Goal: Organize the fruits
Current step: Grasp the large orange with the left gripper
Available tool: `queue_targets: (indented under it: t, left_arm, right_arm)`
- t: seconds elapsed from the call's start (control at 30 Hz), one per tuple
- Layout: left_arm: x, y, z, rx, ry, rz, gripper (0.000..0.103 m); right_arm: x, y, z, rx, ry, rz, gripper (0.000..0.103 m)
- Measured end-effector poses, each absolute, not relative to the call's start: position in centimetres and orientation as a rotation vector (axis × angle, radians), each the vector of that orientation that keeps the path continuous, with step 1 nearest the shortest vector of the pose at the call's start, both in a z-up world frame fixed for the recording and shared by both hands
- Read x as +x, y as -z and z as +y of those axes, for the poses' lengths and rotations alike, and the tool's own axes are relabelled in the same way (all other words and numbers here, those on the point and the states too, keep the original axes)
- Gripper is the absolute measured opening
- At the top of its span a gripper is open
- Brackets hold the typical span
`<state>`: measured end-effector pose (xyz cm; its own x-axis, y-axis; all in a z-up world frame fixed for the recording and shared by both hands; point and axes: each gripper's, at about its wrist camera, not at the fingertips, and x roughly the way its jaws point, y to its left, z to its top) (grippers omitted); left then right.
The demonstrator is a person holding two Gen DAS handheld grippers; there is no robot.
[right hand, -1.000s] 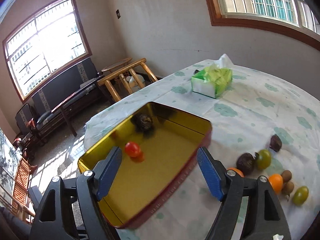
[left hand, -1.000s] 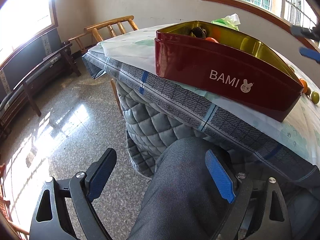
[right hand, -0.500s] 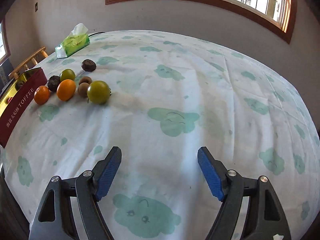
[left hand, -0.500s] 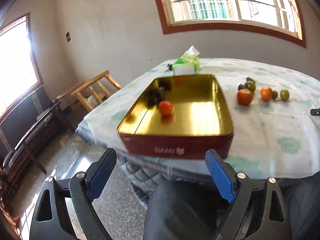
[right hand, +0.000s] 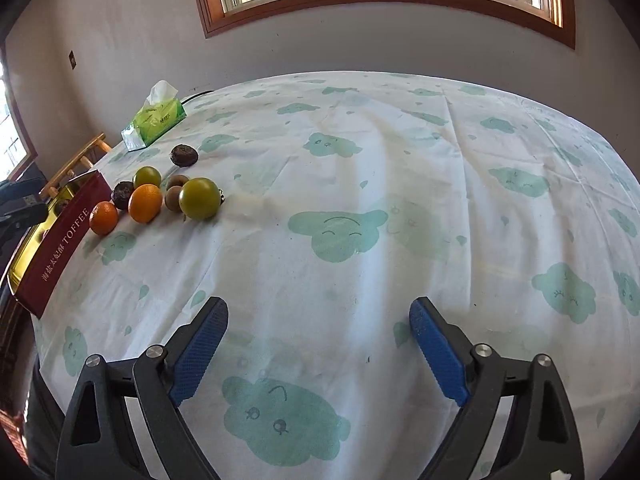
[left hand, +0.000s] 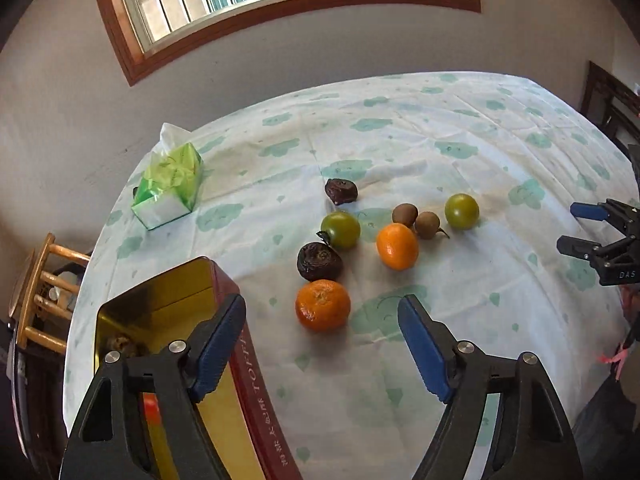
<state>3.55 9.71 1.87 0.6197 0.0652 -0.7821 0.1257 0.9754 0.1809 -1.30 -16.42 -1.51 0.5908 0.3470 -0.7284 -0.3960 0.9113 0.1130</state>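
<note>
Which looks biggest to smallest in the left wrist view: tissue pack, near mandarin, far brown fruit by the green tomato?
1. tissue pack, though it lies further off
2. near mandarin, nearest the camera, which flatters it
3. far brown fruit, clearly smallest

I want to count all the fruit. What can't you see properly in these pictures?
- Tin, left wrist view: the left gripper and the bottom edge hide most of its inside.
- Tin, right wrist view: the left edge cuts it off.
- Dark fruit, right wrist view: partly behind the orange.
</note>
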Motion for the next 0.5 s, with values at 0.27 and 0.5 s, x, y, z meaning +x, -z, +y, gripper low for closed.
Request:
queue_targets:
  t: [0.27,0.5]
  left_arm:
    - [7.7,2.0,10.4,0.294,-0.041,1.027,0.071]
    - [8.6,3.8,9.1,0.341,0.02,1.121,0.043]
  right_arm:
    - [-1.5,1.4,-16.2,-0.064,-0.473,0.824,0.094]
    - [-1.4,1.5,-16.2,-0.058,-0.481,0.836,0.094]
